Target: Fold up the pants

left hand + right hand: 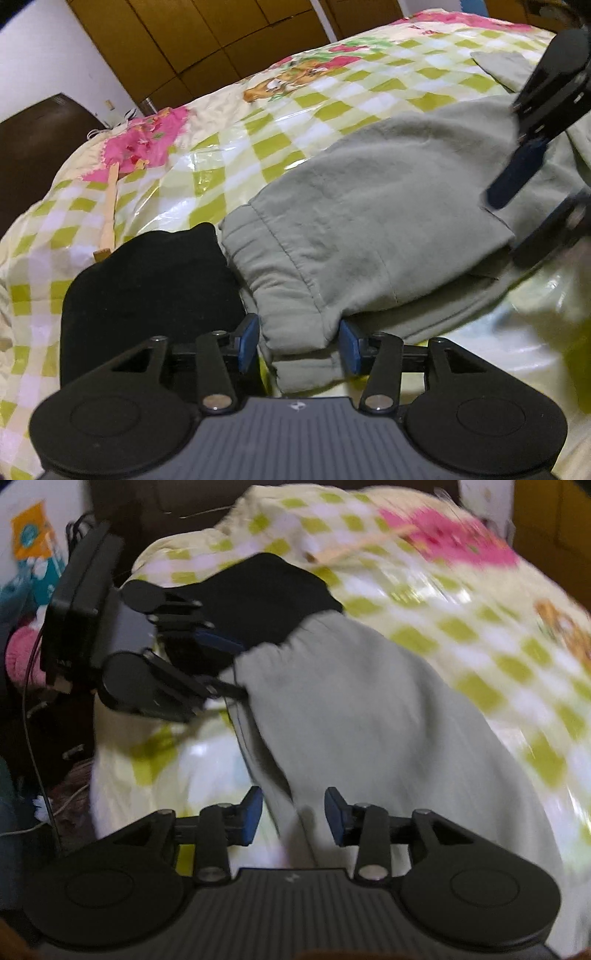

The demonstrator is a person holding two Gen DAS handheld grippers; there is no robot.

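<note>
Grey pants [369, 206] on checked bedcover [280, 122] | black garment [147, 288] touching waistband | both jaws released, cloth between them

Your grey pants [369, 206] were soft, matt fleece-like cloth with a stitched, gathered waistband. The black garment [155, 280] beside them looked like dull, light-swallowing fabric. Under both, the checked bed cover [229, 155] was smooth and glossy, like clear plastic sheeting catching glare. Your left claw [299, 341] was matt black plastic with shiny metal pivot pins and blue rubbery pads [249, 341]. The cupboards [207, 33] were smooth brown wood.
</note>
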